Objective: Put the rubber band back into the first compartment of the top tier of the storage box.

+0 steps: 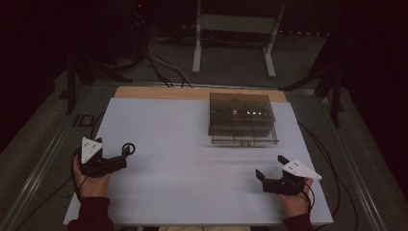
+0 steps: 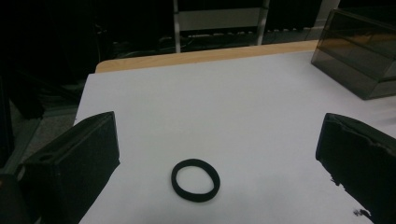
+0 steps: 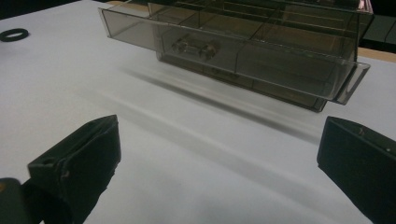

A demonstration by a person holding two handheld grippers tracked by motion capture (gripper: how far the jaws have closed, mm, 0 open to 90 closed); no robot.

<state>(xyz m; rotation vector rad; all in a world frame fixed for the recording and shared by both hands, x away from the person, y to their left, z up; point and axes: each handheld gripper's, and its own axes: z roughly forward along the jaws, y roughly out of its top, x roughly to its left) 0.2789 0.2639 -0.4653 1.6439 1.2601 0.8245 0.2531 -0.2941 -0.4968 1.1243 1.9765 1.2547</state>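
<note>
The left gripper view shows the left gripper (image 2: 210,158) wide open around a black ring (image 2: 195,180) on the table (image 2: 210,93).

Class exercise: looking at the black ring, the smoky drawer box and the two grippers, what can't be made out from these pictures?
- Drawer box contents: high view, dark tinted plastic and glare.
- Box's right end: left gripper view, cut by the edge.
- Black ring: right gripper view, too small for detail.
- Room behind the table: too dark.
</note>
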